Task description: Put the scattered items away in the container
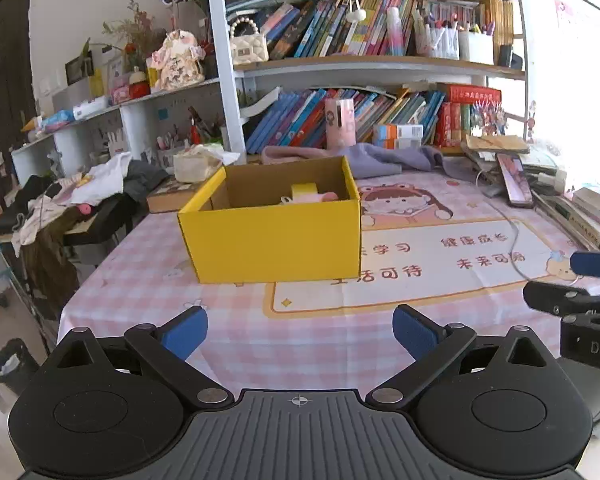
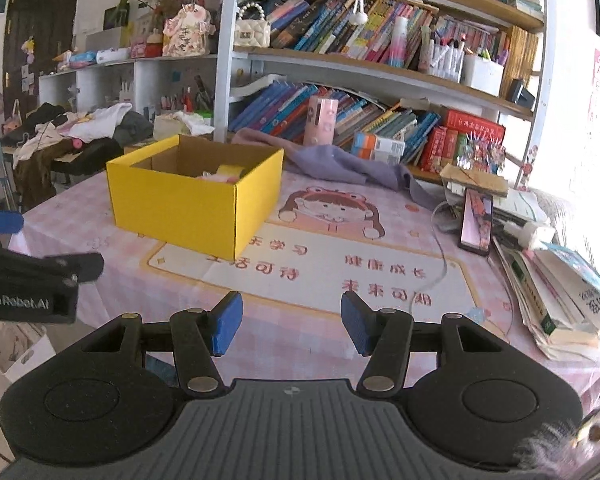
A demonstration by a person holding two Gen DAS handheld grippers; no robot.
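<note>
A yellow cardboard box (image 1: 274, 236) (image 2: 188, 208) stands open on the pink checked tablecloth (image 1: 204, 288) (image 2: 308, 328). Inside it lie a roll of yellow tape (image 1: 305, 190) (image 2: 231, 170) and some pink items (image 1: 320, 197) (image 2: 220, 178). My left gripper (image 1: 300, 332) hovers over the table's near edge in front of the box, its blue pads wide apart with nothing between them. My right gripper (image 2: 292, 326) hangs to the right of the box, also open and holding nothing. Each gripper shows at the edge of the other's view.
A phone (image 2: 476, 222) (image 1: 516, 184) with a white cable leans by stacked books (image 2: 560, 296) at the right. A purple cloth (image 2: 340, 164) (image 1: 380, 158) lies behind the box. Bookshelves (image 1: 360, 64) rise at the back. A cluttered side desk with clothes (image 1: 80, 196) stands left.
</note>
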